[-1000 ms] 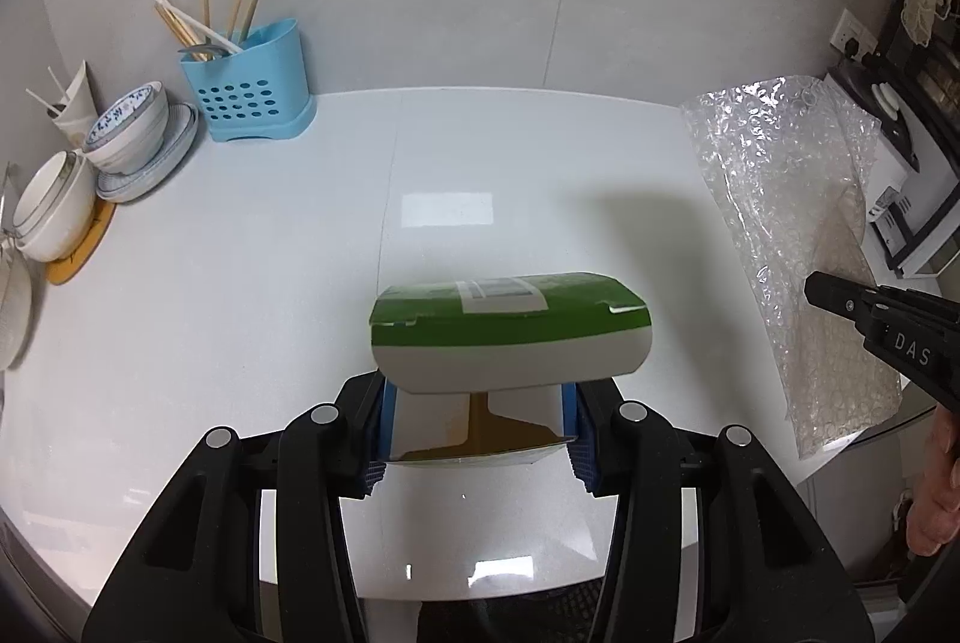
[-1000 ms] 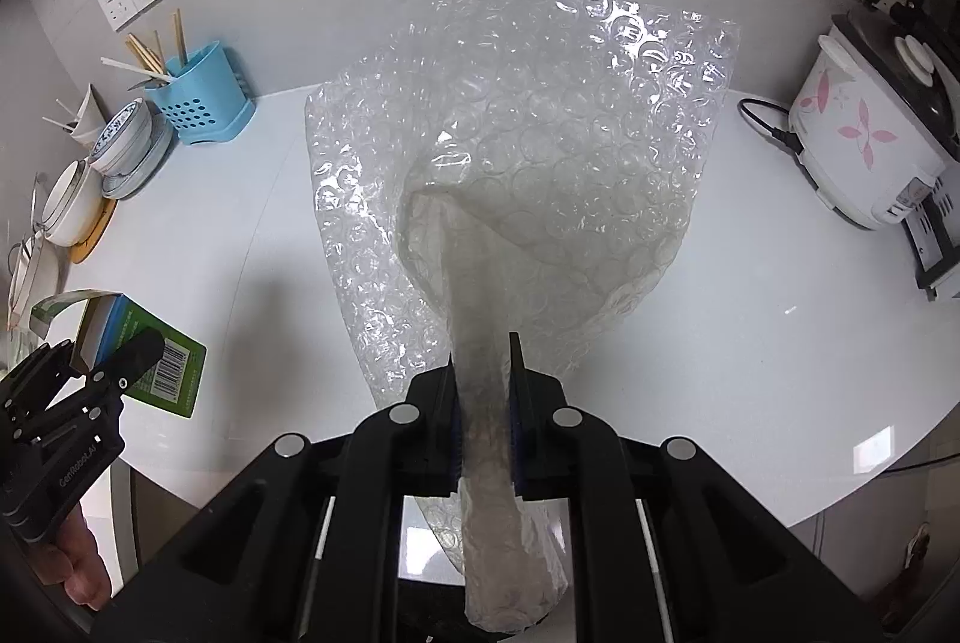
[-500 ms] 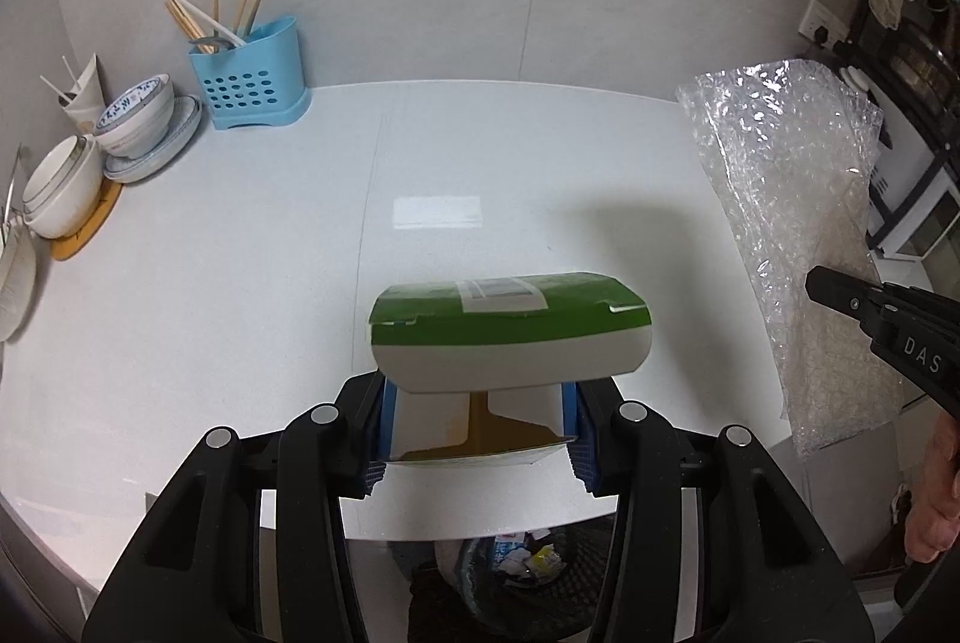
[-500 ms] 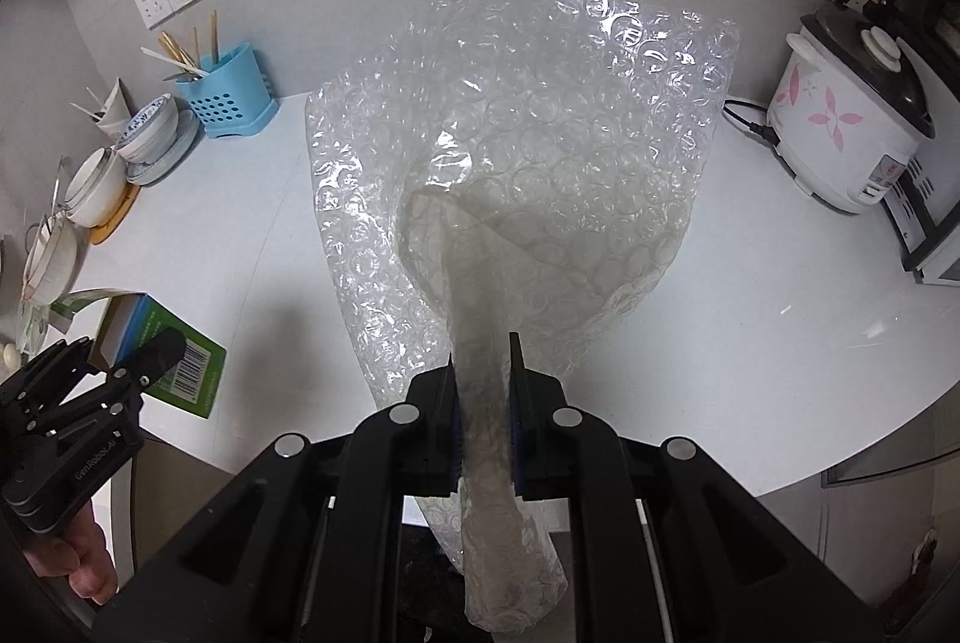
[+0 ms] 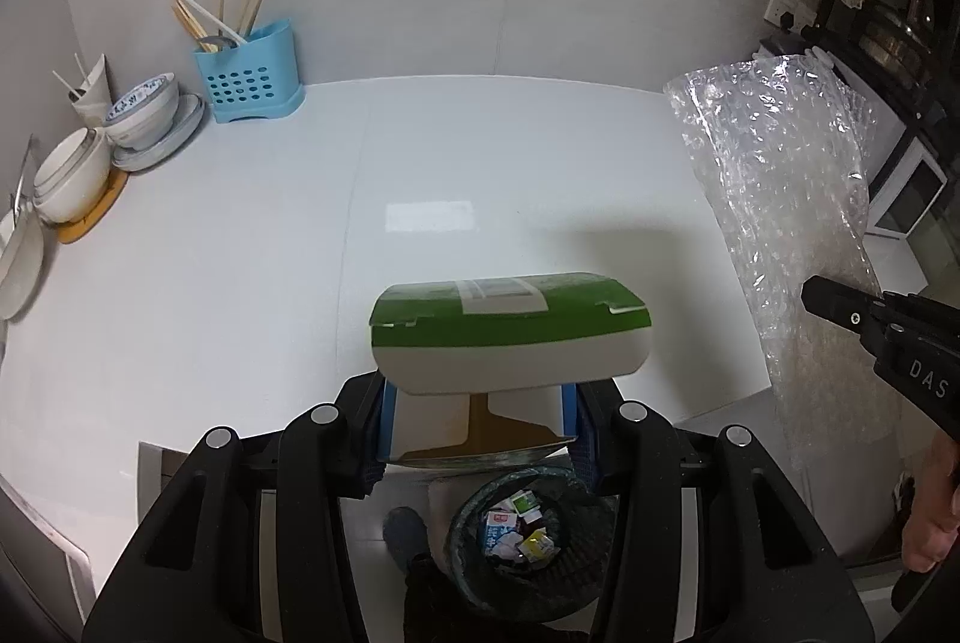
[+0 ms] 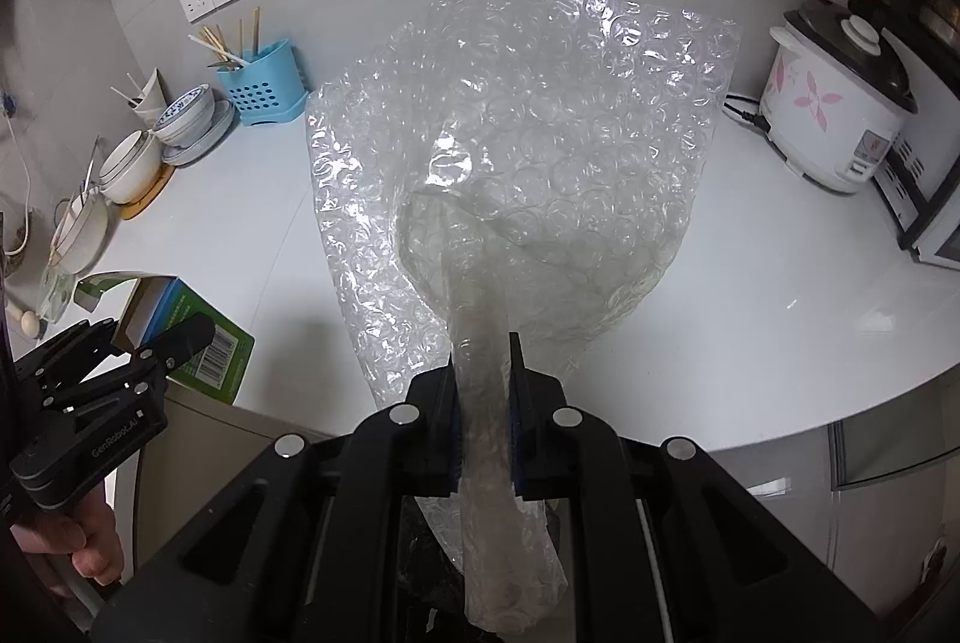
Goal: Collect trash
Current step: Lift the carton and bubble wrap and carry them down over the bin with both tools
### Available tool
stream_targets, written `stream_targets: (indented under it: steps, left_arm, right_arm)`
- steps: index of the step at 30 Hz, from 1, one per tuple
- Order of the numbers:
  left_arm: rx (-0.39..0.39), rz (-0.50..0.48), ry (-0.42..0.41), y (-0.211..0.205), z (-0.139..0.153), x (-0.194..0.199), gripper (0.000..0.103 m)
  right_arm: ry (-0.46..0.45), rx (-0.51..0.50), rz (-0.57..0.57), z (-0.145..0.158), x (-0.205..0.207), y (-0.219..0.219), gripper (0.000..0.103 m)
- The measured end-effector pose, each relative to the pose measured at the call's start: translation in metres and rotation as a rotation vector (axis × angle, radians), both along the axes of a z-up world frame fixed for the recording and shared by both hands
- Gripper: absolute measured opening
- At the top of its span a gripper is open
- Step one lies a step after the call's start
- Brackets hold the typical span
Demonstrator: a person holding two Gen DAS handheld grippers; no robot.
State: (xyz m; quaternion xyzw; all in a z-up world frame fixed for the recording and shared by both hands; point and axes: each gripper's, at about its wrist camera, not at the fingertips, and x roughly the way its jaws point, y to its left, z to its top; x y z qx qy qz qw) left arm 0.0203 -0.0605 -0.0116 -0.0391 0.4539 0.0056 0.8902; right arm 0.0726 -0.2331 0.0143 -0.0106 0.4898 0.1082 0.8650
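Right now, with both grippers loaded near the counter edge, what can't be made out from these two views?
- Trash bin: left wrist view shows only part of its opening; the left gripper and green carton cover the rest. In the right wrist view, bubble wrap and the right gripper hide it.
- Bin contents: too small to identify.
- Carton print: too small to read.
- Counter behind the wrap: only blurred through it.

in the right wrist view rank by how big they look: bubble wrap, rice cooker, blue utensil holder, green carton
1. bubble wrap, though it hangs nearest the camera
2. rice cooker
3. green carton and blue utensil holder look about alike, so I won't rank them; the carton is closer and partly hidden.
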Motion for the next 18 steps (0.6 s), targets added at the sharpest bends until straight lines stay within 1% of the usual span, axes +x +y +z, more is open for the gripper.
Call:
stream_targets:
  steps: [5,12,14,18]
  left_arm:
    - [-0.005,0.003,0.008,-0.003,-0.005,-0.011,0.046]
    - [-0.017,0.006,0.014,-0.007,-0.013,-0.034,0.046]
    - [-0.018,0.002,0.018,-0.008,-0.017,-0.041,0.046]
    - [-0.037,-0.001,0.044,-0.011,-0.035,-0.056,0.046]
  right_arm:
    - [0.008,-0.012,0.018,-0.006,-0.024,-0.003,0.01]
    - [0.022,-0.031,0.06,-0.025,-0.053,-0.008,0.01]
    - [0.032,-0.035,0.071,-0.032,-0.061,-0.01,0.01]
    - [0.058,-0.02,0.095,-0.052,-0.079,-0.015,0.01]
